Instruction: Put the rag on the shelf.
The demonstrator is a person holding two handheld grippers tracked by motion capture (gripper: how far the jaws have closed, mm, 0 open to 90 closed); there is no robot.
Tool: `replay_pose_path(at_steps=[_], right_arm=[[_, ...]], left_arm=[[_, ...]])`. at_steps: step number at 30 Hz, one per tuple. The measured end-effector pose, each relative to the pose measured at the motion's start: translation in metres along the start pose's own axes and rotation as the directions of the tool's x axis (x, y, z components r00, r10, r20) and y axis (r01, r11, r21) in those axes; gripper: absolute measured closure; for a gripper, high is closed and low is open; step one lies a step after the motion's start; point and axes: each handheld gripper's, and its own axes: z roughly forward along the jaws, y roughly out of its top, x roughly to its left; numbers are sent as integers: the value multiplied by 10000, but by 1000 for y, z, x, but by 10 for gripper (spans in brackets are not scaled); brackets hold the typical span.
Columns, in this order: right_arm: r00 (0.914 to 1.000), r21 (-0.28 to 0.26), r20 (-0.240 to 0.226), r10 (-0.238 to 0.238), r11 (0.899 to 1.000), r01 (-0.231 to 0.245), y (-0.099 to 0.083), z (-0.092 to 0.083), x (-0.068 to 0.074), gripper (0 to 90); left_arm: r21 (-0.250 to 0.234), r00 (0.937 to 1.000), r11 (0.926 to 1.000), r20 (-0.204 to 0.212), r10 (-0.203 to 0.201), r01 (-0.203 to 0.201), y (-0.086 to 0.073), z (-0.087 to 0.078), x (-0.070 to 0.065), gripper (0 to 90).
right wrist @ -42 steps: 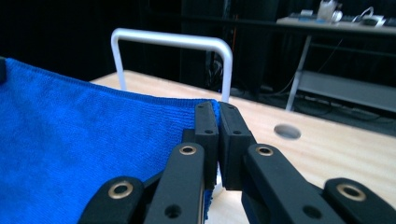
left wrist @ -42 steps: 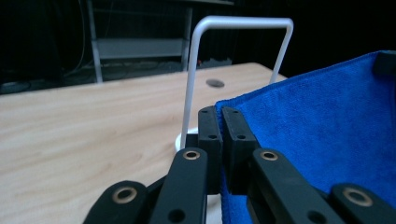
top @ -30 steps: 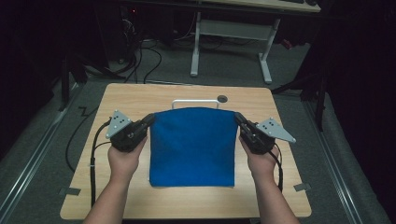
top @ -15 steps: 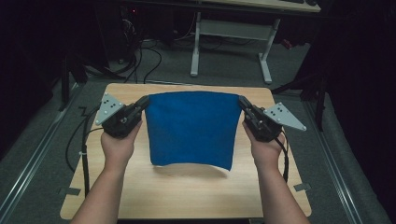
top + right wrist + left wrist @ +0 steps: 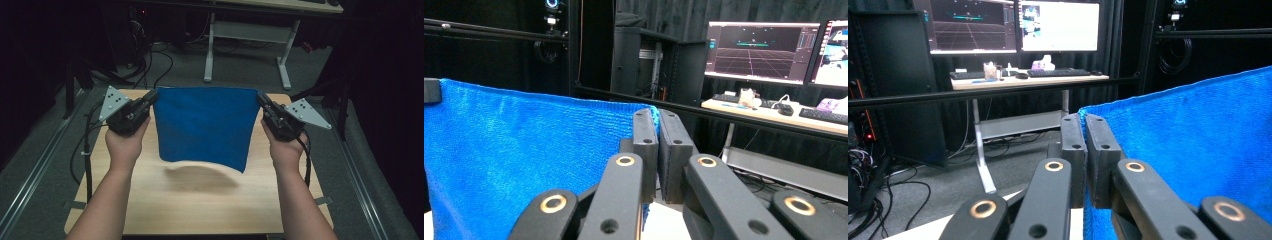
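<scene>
The blue cloth (image 5: 205, 127) hangs clear above the worktop (image 5: 200, 205), its top corners pinched in the closed left gripper (image 5: 150, 98) and right gripper (image 5: 262, 100), so the lift looks underway; next, I'd guess, comes laying it down evenly.

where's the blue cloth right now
In the high view the blue cloth hangs spread above the wooden table, its top corners pinched by the left gripper and right gripper.
</scene>
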Motion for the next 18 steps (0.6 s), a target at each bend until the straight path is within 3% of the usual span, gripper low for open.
replay_pose_path(at_steps=[3, 10, 14, 18], right_arm=[[10000, 89, 15, -18, 10000, 18, 1, 4, -3, 884], [9993, 507, -76, 353, 9981, -349, 4, 25, -17, 885], [9998, 537, 153, 159, 9984, -167, 8, 38, -21, 885], [9997, 678, 242, 41, 9977, -58, 12, 53, -24, 885]], left_arm=[[214, 9994, 9994, -191, 274, -270, 4, 8, 4, 880], [656, 9992, 9977, -347, 205, -182, 10, 32, 21, 881], [792, 9989, 9968, -450, 98, -62, 13, 45, 29, 881], [1040, 9963, 9941, -764, 398, -317, 15, 57, 33, 881]])
